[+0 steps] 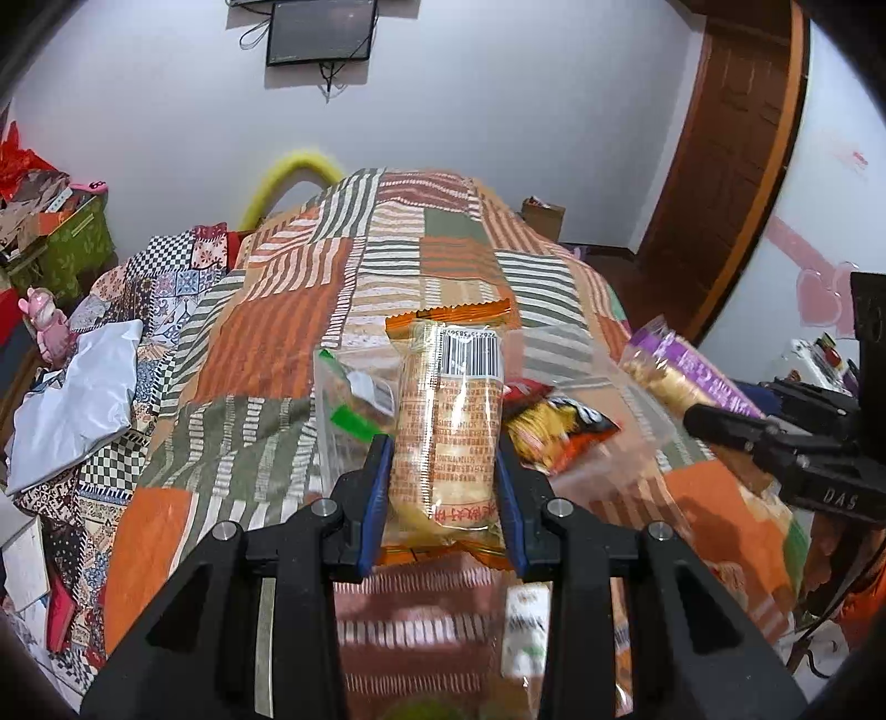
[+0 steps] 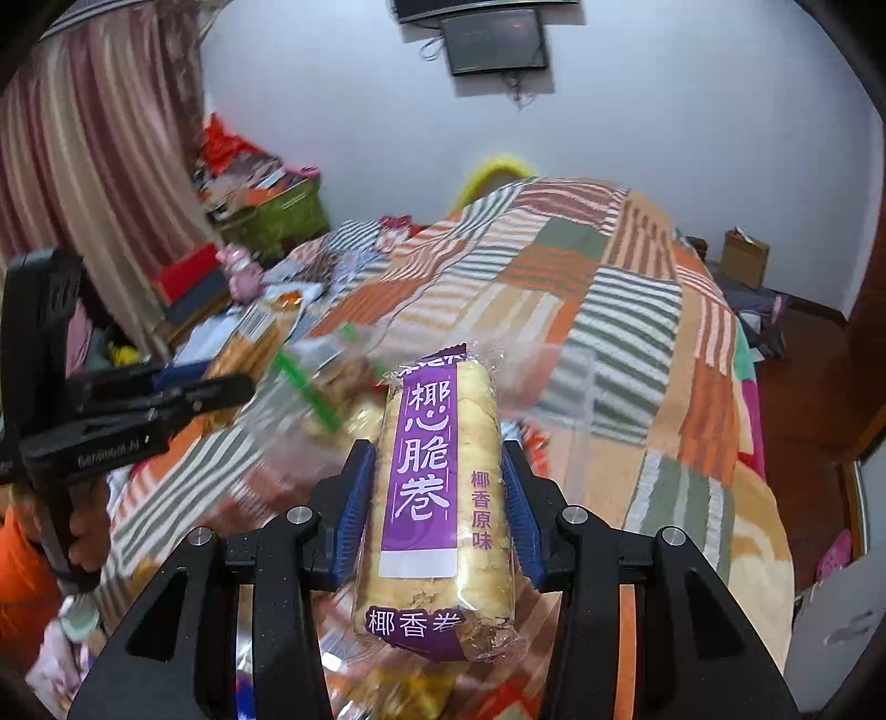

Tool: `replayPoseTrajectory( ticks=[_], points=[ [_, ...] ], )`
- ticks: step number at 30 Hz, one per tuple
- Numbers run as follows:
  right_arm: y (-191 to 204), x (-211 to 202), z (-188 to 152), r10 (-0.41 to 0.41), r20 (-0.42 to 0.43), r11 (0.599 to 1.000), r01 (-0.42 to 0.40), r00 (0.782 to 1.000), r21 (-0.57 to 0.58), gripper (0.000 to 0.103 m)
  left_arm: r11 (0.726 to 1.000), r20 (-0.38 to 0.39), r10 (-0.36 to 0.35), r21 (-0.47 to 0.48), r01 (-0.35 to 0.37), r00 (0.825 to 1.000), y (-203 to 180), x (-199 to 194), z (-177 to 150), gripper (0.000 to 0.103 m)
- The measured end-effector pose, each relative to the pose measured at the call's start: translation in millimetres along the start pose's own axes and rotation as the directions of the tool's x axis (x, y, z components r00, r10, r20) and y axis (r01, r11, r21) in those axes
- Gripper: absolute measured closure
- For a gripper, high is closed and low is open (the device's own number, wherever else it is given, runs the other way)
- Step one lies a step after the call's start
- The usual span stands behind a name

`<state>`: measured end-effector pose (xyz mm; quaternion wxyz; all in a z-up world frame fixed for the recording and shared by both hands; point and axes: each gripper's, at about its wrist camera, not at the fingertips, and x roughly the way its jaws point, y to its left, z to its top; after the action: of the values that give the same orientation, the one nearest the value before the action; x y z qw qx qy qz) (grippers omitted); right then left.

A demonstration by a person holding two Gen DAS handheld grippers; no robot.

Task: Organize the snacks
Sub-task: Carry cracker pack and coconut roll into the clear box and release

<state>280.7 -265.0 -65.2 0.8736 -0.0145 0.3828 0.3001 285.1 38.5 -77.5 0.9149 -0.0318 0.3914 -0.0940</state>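
A striped patchwork quilt fills mid-frame. Two wrapped snack rolls are held above it: the left gripper clamps the orange-edged packet, the right gripper clamps the purple-labelled packet.

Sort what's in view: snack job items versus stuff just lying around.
Job:
orange-wrapped snack pack, in left gripper
purple-label snack pack, in right gripper
loose snack packets on the quilt

Lying about:
pink toy
wall monitor
white bag
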Motion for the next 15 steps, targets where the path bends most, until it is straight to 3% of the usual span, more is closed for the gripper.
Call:
replayPoseTrajectory(
  ticks=[7,15],
  points=[
    [-23.9,37.2,19.8,-0.049,-0.019,0.997,0.05,0.999,0.051,0.061,1.0,-0.06,-0.003,-0.014,0.002,0.998,3.3,47.4,12.0,0.068],
    [-40.6,79.2,18.4,-0.058,-0.106,0.993,0.068,0.993,0.093,0.061,1.0,-0.1,0.002,0.003,-0.002,0.995,-0.1,82.0,12.6,0.068]
  ],
)
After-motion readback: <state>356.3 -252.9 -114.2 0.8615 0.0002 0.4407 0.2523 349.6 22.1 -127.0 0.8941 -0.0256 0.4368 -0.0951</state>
